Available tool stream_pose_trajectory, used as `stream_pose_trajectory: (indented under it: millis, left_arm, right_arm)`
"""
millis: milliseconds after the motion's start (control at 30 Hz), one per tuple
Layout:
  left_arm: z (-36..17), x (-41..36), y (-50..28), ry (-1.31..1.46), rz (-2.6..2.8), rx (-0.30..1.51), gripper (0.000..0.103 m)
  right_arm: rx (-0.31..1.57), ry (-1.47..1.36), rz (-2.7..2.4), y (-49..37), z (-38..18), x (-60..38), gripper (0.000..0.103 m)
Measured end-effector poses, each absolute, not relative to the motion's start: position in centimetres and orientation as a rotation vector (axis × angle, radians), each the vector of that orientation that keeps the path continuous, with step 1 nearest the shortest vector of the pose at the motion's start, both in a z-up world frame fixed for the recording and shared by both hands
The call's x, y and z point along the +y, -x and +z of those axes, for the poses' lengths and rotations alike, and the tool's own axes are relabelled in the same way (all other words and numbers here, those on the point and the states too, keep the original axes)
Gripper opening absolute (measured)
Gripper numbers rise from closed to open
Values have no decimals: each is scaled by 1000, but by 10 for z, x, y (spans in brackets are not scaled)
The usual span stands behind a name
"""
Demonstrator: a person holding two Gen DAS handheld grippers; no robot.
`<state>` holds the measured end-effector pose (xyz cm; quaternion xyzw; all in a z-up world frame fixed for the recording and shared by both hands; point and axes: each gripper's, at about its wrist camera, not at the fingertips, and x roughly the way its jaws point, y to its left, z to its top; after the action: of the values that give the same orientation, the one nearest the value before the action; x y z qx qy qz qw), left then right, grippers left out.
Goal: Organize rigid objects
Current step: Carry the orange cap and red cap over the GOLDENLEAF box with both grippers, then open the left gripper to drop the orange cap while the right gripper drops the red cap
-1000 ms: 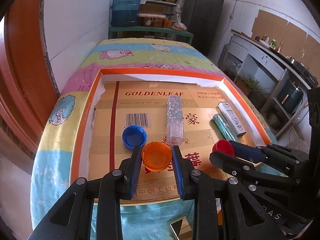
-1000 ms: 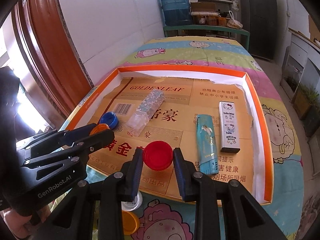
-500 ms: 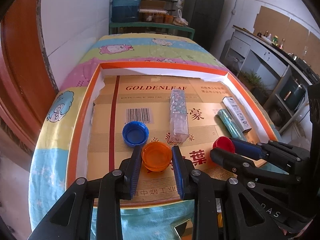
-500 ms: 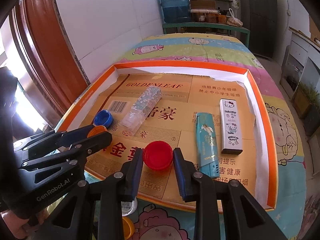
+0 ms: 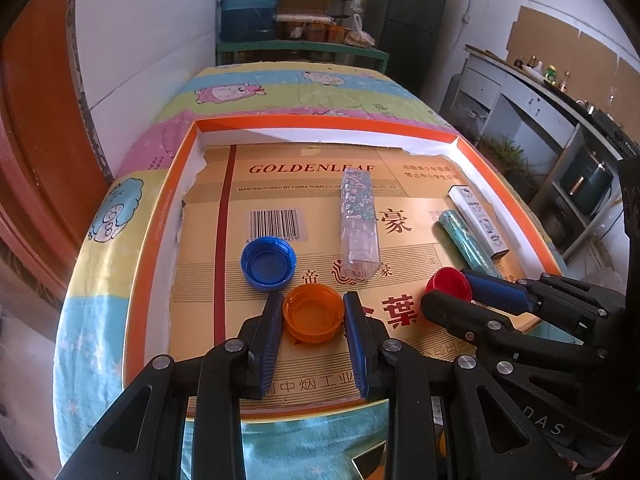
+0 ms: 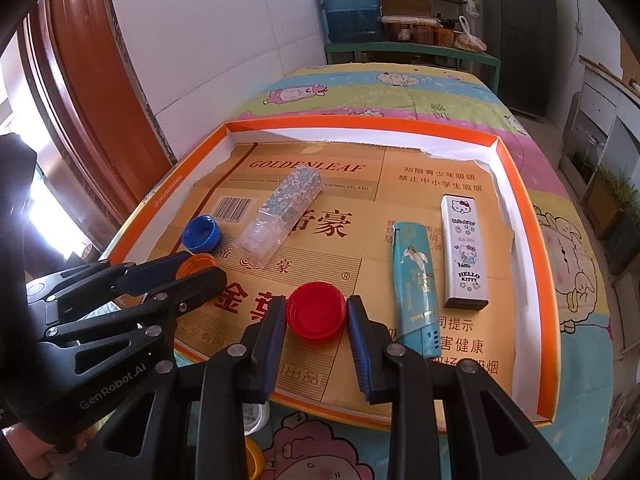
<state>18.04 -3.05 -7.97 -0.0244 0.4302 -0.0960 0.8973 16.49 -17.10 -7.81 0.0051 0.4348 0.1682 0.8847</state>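
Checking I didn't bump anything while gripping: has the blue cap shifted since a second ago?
No. The blue cap still sits just below the printed barcode on the tray's cardboard liner, covering part of its digits, as it did before.

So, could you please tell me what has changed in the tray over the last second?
Nothing visibly changed. The left gripper stays shut on the orange cap, the right gripper on the red cap. The blue cap, clear case, teal lighter and Hello Kitty lighter lie where they were in the tray.
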Motion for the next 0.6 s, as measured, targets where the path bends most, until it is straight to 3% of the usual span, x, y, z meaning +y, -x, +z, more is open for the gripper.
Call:
stream_pose_trajectory:
  millis: [233, 400, 600]
  left_arm:
    - [-79, -28, -181, 68, -208, 887, 32]
    - [-79, -27, -182, 70, -212, 886, 42]
    - [-74, -25, -178, 74, -211, 867, 43]
  right_arm:
    - [907, -13, 352, -165, -78, -170, 31]
    - [906, -12, 351, -165, -78, -170, 31]
    - [903, -12, 350, -164, -77, -170, 31]
